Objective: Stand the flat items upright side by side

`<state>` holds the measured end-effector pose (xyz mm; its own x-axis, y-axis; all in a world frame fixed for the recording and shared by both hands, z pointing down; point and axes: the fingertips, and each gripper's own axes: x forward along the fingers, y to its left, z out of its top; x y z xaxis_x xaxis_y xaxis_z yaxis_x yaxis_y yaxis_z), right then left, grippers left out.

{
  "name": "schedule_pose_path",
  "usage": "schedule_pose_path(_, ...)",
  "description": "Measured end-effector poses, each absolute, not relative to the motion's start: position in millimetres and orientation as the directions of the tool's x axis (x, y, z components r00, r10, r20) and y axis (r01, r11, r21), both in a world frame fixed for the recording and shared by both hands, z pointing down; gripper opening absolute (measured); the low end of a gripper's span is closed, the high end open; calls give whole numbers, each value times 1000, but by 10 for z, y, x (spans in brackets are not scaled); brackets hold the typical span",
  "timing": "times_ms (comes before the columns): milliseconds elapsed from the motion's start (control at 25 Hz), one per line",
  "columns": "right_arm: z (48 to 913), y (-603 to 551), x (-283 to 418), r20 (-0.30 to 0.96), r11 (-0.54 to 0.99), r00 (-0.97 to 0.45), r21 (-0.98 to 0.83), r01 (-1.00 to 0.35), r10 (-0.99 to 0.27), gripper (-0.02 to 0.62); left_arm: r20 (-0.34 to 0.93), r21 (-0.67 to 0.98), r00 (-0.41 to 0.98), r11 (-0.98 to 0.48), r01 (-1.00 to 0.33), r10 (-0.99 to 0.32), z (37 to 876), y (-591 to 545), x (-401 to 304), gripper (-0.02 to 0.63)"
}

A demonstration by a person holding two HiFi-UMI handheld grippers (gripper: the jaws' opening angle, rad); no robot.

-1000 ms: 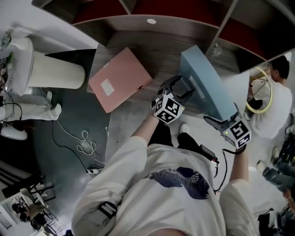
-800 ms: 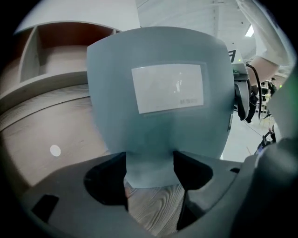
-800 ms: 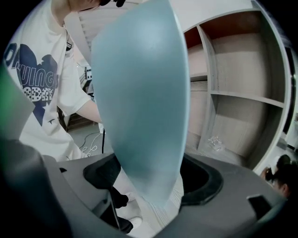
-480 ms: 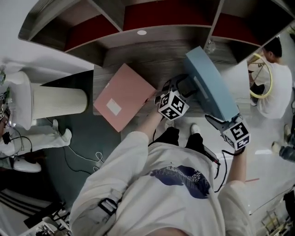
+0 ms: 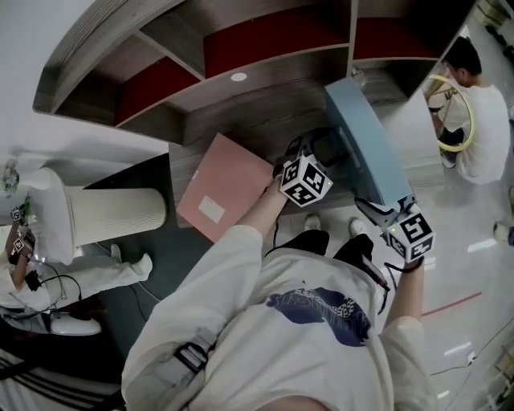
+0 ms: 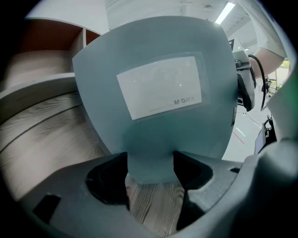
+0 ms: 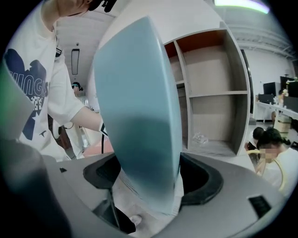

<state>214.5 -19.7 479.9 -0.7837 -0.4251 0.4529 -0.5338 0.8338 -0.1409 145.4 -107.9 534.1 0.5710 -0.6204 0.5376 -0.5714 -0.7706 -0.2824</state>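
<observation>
The left gripper (image 5: 320, 147) and right gripper (image 5: 374, 210) each pinched the blue folder (image 5: 365, 144) between their jaws, holding it on edge and tilted over the wooden worktop's (image 5: 265, 120) right end. The pink folder (image 5: 225, 189) lay flat at its front-left edge.

Shelf unit (image 5: 265, 104): wood-grain boards, red back panels (image 5: 273, 40), open compts. Wall (image 5: 40, 48) at left of unit: white. Floor: dark grey-green patch (image 5: 169, 257) at left; pale glossy area (image 5: 482, 217) at right w/ red line (image 5: 451, 305). White ribbed cylinder unit (image 5: 112, 215) on floor, left side. Ceiling strip light (image 6: 228, 11) lit. Second person (image 5: 475, 104) near unit's right end.
</observation>
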Motion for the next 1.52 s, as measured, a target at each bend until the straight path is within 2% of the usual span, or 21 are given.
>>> schedule_pose_path(320,4781,-175,2210,456,858,-802,-142,-494,-386,390,534,-276,556,-753,-597,-636,5297,-1032,1397,313)
schedule_pose_path(560,4784,-98,2380,537,932,-808,-102,-349,-244,390,529,-232,564,-747,-623,-635,5204,-605,1456,313)
schedule_pose_path(800,4833,-177,2605,639,984,-762,-46,-171,-103,390,546,-165,572,-748,-643,-612,5338,16,1984,313)
schedule_pose_path(1120,4824,-209,2462,637,996,-770,-82,-24,34,388,535,-127,507,-658,-743,-676,5430,41,2241,313)
schedule_pose_path(1200,4870,-212,2433,634,996,-772,-90,-10,50,367,535,-126,489,-637,-760,-689,5466,-19,2190,313)
schedule_pose_path(1240,4894,-211,2418,636,996,-770,-94,-3,58,315,538,-127,485,-635,-762,-690,5485,-39,2166,313)
schedule_pose_path(1280,4907,-208,2404,638,995,-767,-98,4,67,288,542,-128,484,-637,-761,-687,5494,-51,2148,313)
schedule_pose_path(1520,4818,-230,2314,644,995,-761,-102,18,80,264,555,-79,501,-642,-763,-664,5429,-124,2063,313)
